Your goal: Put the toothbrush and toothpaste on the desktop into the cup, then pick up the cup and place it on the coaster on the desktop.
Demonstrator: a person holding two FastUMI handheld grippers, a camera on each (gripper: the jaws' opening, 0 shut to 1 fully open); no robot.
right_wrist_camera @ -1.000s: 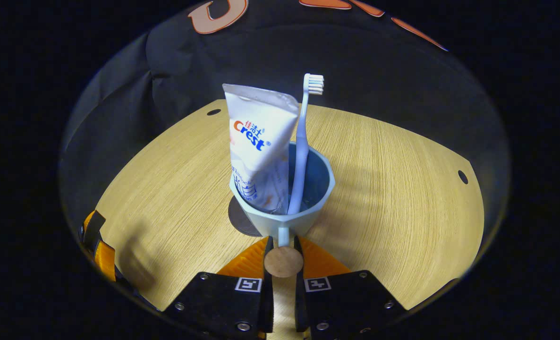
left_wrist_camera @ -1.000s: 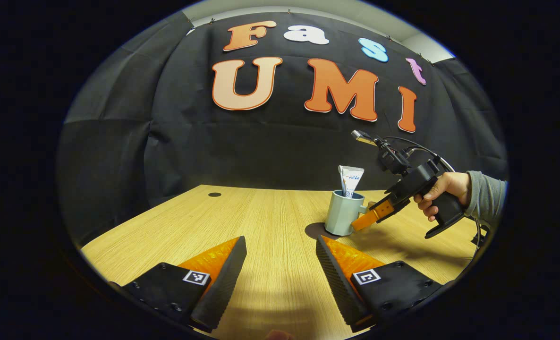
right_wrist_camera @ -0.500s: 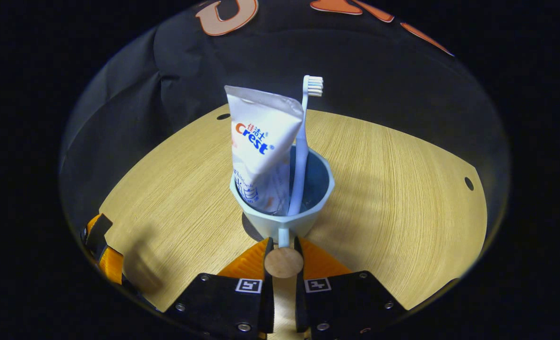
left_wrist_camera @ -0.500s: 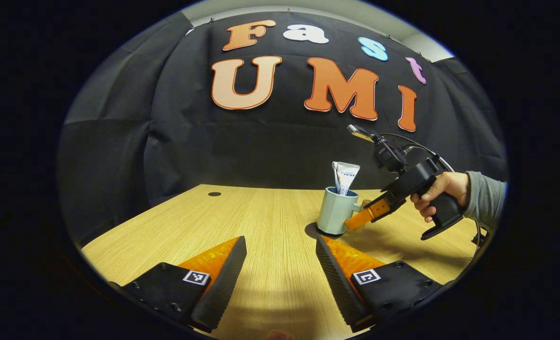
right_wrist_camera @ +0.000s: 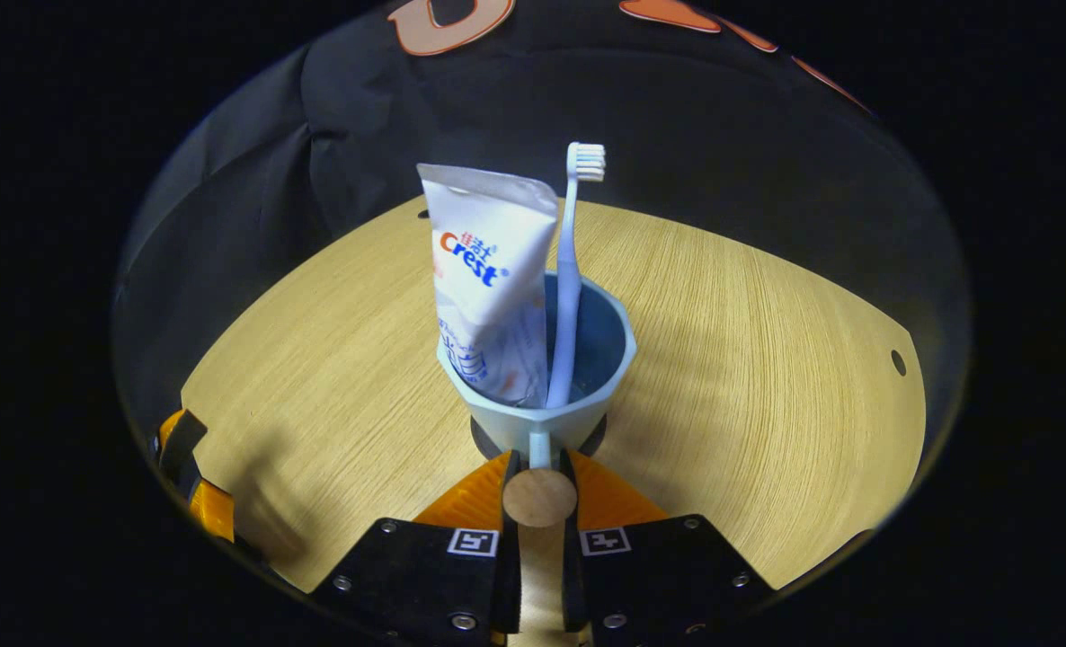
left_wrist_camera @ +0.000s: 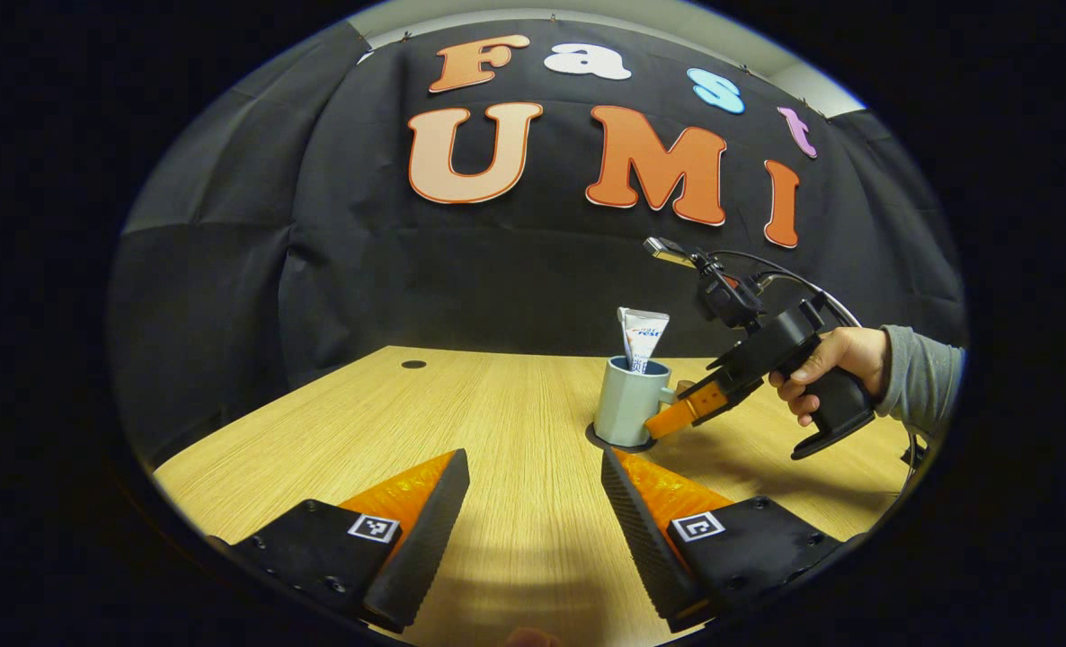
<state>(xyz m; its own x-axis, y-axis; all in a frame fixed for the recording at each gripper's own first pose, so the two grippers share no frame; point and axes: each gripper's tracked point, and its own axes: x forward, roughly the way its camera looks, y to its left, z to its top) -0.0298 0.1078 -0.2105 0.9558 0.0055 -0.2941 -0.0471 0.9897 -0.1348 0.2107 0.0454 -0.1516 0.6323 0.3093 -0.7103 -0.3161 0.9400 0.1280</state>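
Your right gripper (right_wrist_camera: 539,467) pinches the cup (right_wrist_camera: 542,373) by its handle; toothpaste (right_wrist_camera: 486,279) and toothbrush (right_wrist_camera: 569,270) stand inside. Your left gripper (left_wrist_camera: 533,490) is spread.

Even overhead light, sharp focus — soft shadows on the desktop (left_wrist_camera: 497,404), heavy fisheye bending at edges.

Cup (right_wrist_camera: 540,377), w/ toothpaste (right_wrist_camera: 484,279) & toothbrush (right_wrist_camera: 569,270) inside, has moved left across the desk (left_wrist_camera: 497,404) in the left gripper view, carried by the right gripper (right_wrist_camera: 539,467) on its handle. It was beside the dark coaster (left_wrist_camera: 598,440) a sec ago; now sits over it, coaster rim just peeking out underneath.
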